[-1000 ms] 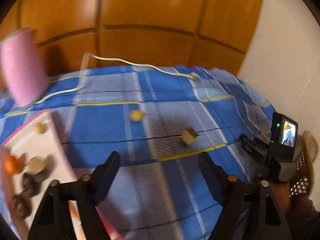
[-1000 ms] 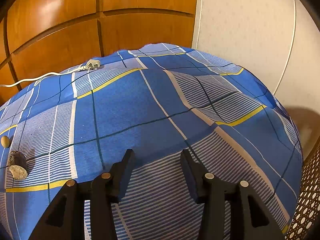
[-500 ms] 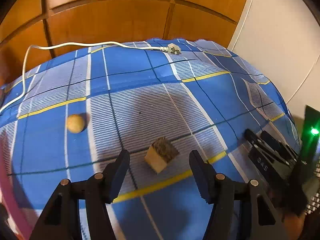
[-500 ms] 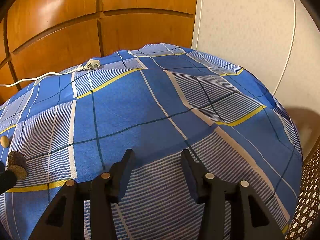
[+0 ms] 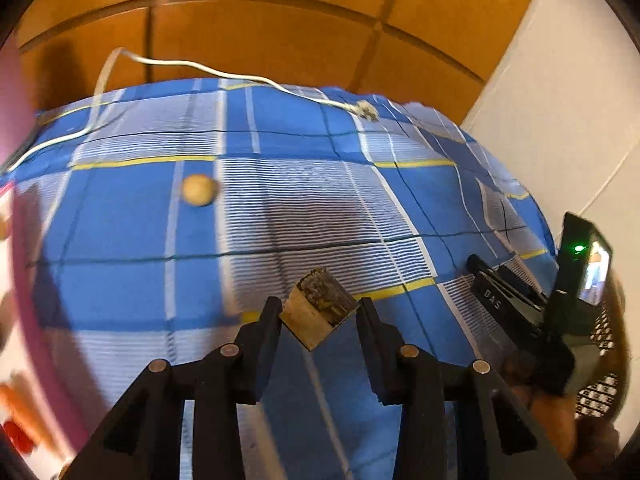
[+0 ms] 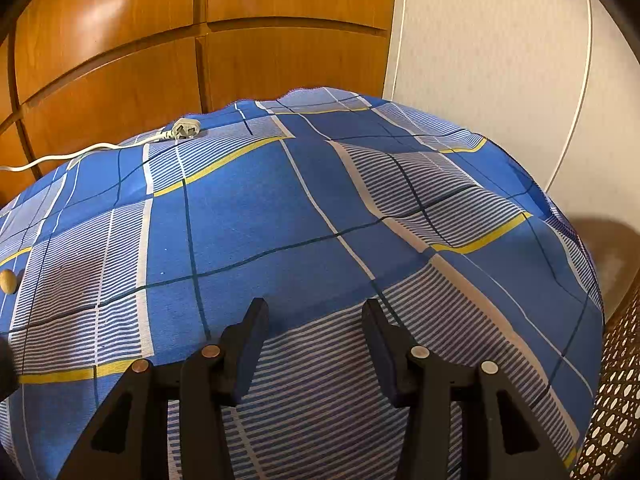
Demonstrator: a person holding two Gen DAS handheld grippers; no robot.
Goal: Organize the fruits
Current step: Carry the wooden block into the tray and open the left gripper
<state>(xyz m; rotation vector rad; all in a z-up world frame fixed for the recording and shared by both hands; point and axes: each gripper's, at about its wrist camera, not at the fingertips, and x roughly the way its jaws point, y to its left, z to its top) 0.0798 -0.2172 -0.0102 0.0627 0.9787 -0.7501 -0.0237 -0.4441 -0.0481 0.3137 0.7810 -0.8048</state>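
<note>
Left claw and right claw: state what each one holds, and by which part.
The left claw is shut on the fruit chunk, pads pressing its two opposite sides. The right claw holds nothing.

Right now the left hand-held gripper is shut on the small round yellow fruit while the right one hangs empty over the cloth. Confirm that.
Not quite. The left hand-held gripper is shut on the brown cube-shaped piece, not the round yellow fruit, which lies apart on the cloth; the left wrist view shows it. The right hand-held gripper does hang empty.
</note>
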